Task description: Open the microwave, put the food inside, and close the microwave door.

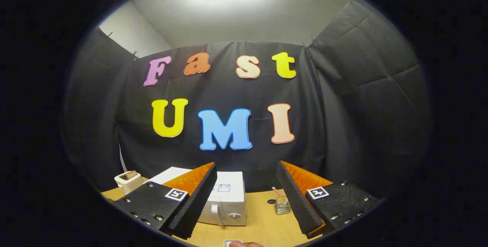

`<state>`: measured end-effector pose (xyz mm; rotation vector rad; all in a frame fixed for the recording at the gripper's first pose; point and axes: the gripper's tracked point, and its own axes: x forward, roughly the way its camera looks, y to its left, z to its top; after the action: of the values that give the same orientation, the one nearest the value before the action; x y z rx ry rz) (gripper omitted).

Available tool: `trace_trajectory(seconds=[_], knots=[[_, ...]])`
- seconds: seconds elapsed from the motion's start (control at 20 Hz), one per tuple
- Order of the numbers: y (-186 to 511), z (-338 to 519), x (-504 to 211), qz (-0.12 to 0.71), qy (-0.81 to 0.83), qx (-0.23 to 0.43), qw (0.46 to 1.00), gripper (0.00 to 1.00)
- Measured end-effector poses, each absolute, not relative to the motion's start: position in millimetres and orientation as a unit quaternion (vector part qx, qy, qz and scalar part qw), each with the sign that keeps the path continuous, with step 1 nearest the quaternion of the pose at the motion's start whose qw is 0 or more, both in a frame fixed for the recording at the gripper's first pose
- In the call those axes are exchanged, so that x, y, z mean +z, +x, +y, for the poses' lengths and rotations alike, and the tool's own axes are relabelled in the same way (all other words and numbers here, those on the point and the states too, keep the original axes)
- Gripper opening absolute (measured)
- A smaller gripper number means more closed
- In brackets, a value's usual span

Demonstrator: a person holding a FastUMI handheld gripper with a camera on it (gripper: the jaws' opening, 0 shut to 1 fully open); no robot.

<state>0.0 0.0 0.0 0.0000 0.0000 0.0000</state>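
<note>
- Hand-held gripper: fingers spread wide apart, nothing between them, touching nothing; raised above the table and aimed level at the booth wall.
- Pale item: a sliver at the nearest table edge, below the fingers; possibly the food on a dish, too little visible to tell.
- Table: light wood top, carrying all items listed.
- Microwave: white, just beyond the fingers, nearer the left one, which covers part of its front; door appears closed, a round knob at its right side.
- Glass jar: small, with a stick standing in it, right of the microwave, beside the right finger.
- Toaster-like appliance: white, far left, beyond the left finger.
- Step in hand, judged: reaching for the door. Advice: lower the gripper, centre the door's edge or handle between the open fingers, close firmly, then pull along the hinge's arc so the microwave does not slide.
</note>
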Motion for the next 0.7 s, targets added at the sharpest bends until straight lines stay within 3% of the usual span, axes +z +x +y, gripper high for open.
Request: trace_trajectory(seconds=[0.7], knots=[[2,6,-13,0.007,0.007,0.010,1.000,0.98]])
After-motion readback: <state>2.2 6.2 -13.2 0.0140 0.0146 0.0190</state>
